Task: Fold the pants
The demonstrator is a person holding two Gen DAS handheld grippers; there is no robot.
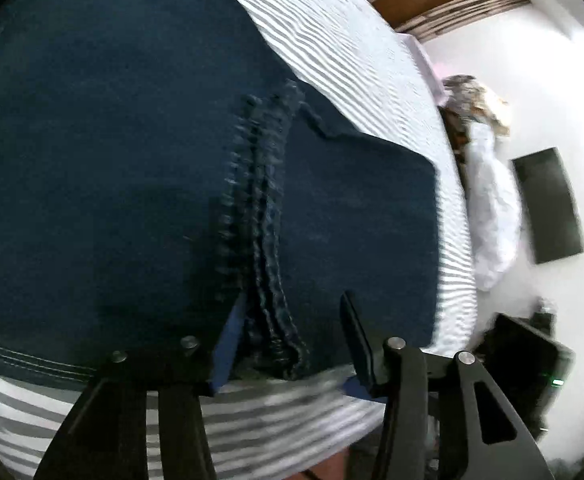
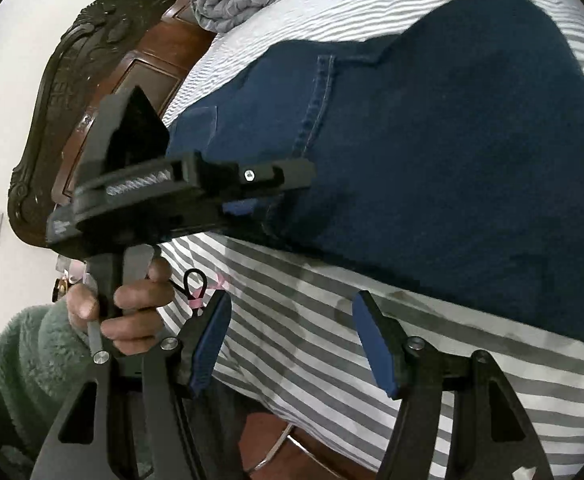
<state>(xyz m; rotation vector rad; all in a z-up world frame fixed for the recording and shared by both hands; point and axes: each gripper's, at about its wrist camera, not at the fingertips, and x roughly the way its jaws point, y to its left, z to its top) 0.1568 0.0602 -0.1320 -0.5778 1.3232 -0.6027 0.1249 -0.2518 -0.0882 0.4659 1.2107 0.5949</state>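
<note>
Now the dark blue denim pants (image 1: 131, 168) lie folded on the grey-and-white striped bedsheet (image 1: 332, 56), covering most of its near part. Over their thick stitched hem (image 1: 267, 240) the left gripper (image 1: 287, 320) stands with jaws apart, pads straddling but not pressing it. To the right, the right gripper (image 2: 287, 332) hovers with jaws parted and empty above bare sheet, just near the pants' edge. A hand (image 2: 131, 304) in a green fleece sleeve (image 2: 19, 360) holds the left tool.
</note>
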